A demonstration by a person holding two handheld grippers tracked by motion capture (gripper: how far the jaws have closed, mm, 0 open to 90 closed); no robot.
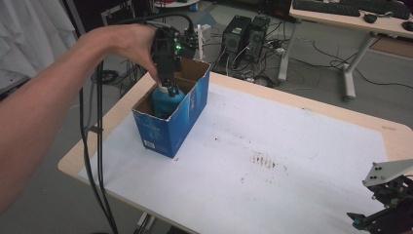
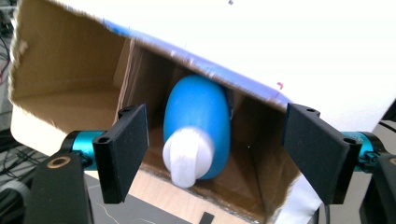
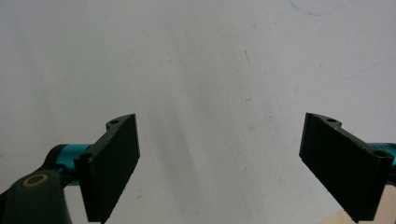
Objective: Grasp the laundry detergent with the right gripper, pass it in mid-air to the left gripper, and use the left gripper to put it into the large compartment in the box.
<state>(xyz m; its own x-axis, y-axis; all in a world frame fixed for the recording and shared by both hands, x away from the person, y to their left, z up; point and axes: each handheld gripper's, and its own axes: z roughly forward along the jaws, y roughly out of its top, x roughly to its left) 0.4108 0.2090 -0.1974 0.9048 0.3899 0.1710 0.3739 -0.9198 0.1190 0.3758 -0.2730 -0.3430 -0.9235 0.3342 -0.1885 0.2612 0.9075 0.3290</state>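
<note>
Now: left gripper spread over blue bottle in box

Left gripper hangs above the open cardboard box, pointing down into it, held by the person's left hand. Box is blue outside, brown inside, and sits on the white mat at about 10 o'clock on the table in the high view. Blue bottle with a white cap stands inside the box, at the end nearer the person, cap up, just under the gripper tips.

Left gripper view: the jaws stand spread, one each side of the bottle. Clear gaps show between both pads and the bottle, so nothing is pinched. White cap points toward the camera at roughly 6 o'clock of the bottle body. Bottle leans against the box wall at the blue-edged rim, with the brown box floor beneath it.

Right gripper sits low at 4 o'clock in the high view, well apart from the box, grey three-cornered plate on top. Right gripper view: its two black jaws stand wide apart, nothing between them, bare white mat beyond with faint marks.

Reddish-brown stains dot the mat near centre, between box and right gripper. Black cables trail from the left gripper down past the 9 o'clock table edge.
</note>
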